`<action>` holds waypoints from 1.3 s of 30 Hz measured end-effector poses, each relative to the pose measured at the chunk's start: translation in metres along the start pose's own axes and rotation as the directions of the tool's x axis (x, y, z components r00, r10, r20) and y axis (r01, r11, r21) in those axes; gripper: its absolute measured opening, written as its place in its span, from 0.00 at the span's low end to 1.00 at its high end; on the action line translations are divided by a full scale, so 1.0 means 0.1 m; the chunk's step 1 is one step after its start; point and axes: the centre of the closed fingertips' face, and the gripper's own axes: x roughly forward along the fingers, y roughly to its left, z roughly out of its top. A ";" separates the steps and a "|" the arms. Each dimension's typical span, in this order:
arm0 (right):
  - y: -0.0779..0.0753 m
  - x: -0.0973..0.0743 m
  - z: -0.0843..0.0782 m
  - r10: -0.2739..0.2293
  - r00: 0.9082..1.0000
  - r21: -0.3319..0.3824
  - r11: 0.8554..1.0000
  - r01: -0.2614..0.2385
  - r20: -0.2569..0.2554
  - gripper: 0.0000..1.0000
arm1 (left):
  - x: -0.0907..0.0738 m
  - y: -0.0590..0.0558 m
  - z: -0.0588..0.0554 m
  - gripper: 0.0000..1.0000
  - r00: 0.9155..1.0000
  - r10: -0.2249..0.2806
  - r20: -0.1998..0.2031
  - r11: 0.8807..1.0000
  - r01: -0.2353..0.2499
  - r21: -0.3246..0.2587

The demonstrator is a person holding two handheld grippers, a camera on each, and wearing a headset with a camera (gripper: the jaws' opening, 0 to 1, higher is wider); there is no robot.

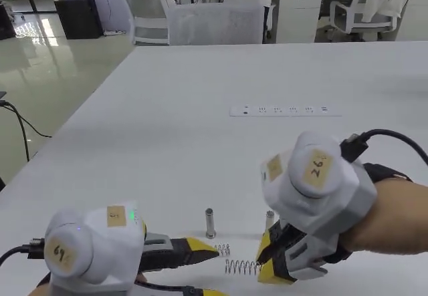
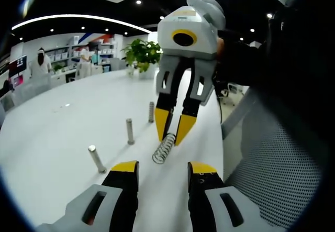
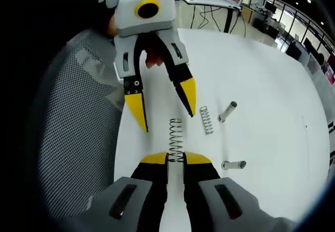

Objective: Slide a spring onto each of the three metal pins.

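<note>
Clamping one end of a spring between its nearly closed jaws, the right gripper is holding the coil low over the white table. Whether the free end is touching the surface is hard to tell. The spring is pointing toward the left gripper, whose yellow-tipped jaws are standing wide apart with nothing between them.

A second spring is lying loose on the table just beside one metal pin, and a nearer pin is standing closer to the right gripper. In the head view the right gripper's white body is covering most of that nearer pin, leaving just its top showing, and the frame edge is cutting off the left gripper's lower jaw.

In the left gripper view a farthest pin is looking ribbed, but it is too small to tell whether a coil is sitting on it. A power strip is lying farther back on the table.
</note>
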 end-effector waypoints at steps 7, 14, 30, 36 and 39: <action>0.06 0.01 0.02 0.021 1.000 -0.045 0.999 -0.022 -0.006 0.08 | 0.01 -0.07 0.03 0.21 0.999 -0.031 0.014 0.999 0.030 0.030; 0.12 0.02 0.03 0.039 0.999 -0.085 0.996 -0.040 -0.013 0.08 | 0.02 -0.12 0.05 0.12 0.998 -0.052 0.018 0.997 0.051 0.051; 0.15 0.00 0.04 0.047 0.999 -0.090 0.995 -0.048 -0.014 0.08 | 0.01 -0.15 0.06 0.03 0.998 -0.068 0.016 0.994 0.067 0.082; 0.15 0.00 0.04 0.053 0.999 -0.060 0.997 -0.054 -0.011 0.08 | 0.00 -0.17 0.08 0.03 0.997 -0.080 0.017 0.993 0.078 0.088; 0.16 0.01 0.03 0.057 0.998 -0.048 0.997 -0.057 -0.008 0.09 | 0.00 -0.18 0.09 0.03 0.996 -0.086 0.024 0.993 0.083 0.086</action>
